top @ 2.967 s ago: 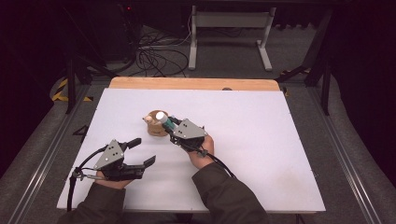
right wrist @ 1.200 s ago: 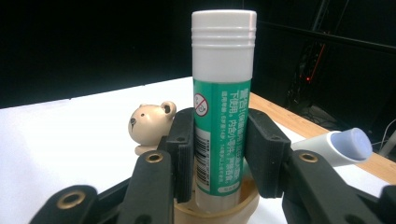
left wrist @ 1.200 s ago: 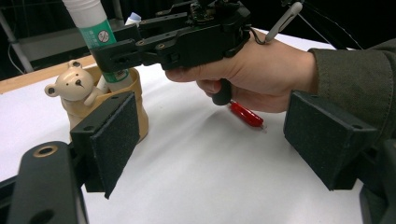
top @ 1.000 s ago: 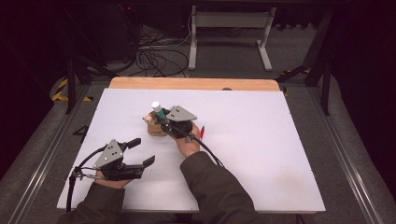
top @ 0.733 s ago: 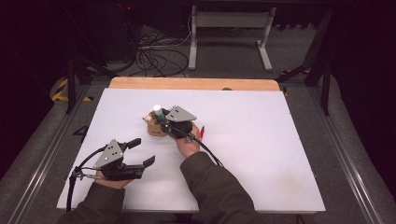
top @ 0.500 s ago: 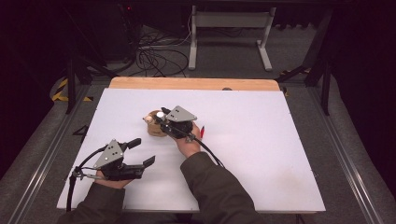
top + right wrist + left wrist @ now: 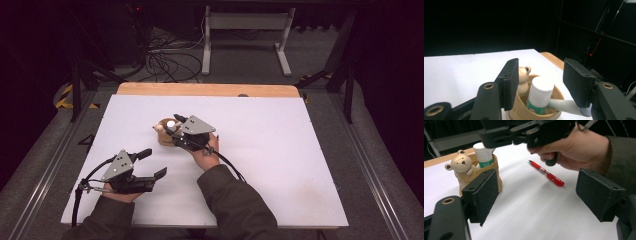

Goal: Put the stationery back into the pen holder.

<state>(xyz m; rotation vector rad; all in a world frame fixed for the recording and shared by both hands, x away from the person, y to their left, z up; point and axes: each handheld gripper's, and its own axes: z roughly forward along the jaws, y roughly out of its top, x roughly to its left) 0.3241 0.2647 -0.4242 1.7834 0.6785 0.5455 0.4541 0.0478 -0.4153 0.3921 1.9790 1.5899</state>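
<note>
A tan cup with a small bear figure (image 7: 161,134) stands on the white table top (image 7: 280,165). A white-capped tube with a green label (image 7: 539,96) stands upright inside the cup (image 7: 524,111), beside the bear (image 7: 523,76). My right gripper (image 7: 175,127) is over the cup. Its jaws have just been opening and now stand on either side of the tube's cap without touching it (image 7: 540,80). My left gripper (image 7: 154,163) rests near the front left, open and with nothing in it (image 7: 544,197). From there I see the cup (image 7: 495,173) and the tube (image 7: 482,153).
A red pen (image 7: 547,173) lies on the table just under the right hand (image 7: 579,147). A pale curved piece (image 7: 564,106) leans out of the cup. A wooden strip (image 7: 210,89) edges the table's far side, with cables and stand legs beyond.
The right gripper brought the tube over the cup and lowered it in, then its jaws spread off the tube. The left gripper has stayed where it was.
</note>
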